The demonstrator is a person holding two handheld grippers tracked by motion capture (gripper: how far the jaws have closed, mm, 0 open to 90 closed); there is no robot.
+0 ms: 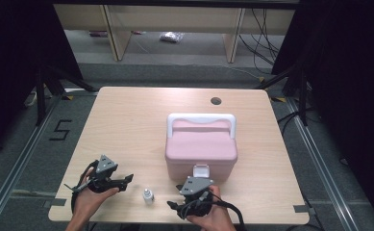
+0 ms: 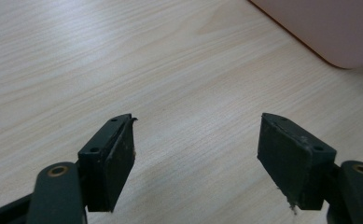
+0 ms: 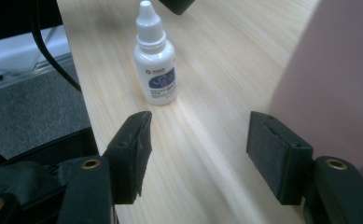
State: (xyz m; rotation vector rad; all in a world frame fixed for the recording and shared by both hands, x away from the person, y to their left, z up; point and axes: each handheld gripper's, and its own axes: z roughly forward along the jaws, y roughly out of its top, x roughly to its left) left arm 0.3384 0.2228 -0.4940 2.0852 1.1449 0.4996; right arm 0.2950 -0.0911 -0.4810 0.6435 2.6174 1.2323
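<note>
We judge the small white dropper bottle (image 3: 155, 65) light, stiff and slick (easily tipped), best pinched across its labelled body. It stands upright near the table (image 1: 127, 125) front edge, between both grippers, nozzle up. Our right gripper (image 3: 195, 154) gapes empty just short of it; the left gripper (image 2: 198, 158) is open too.

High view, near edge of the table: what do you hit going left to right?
Left tool → small white dropper bottle → right tool. The pink box sits farther back, above the right tool, so I leave it out of the order.
</note>
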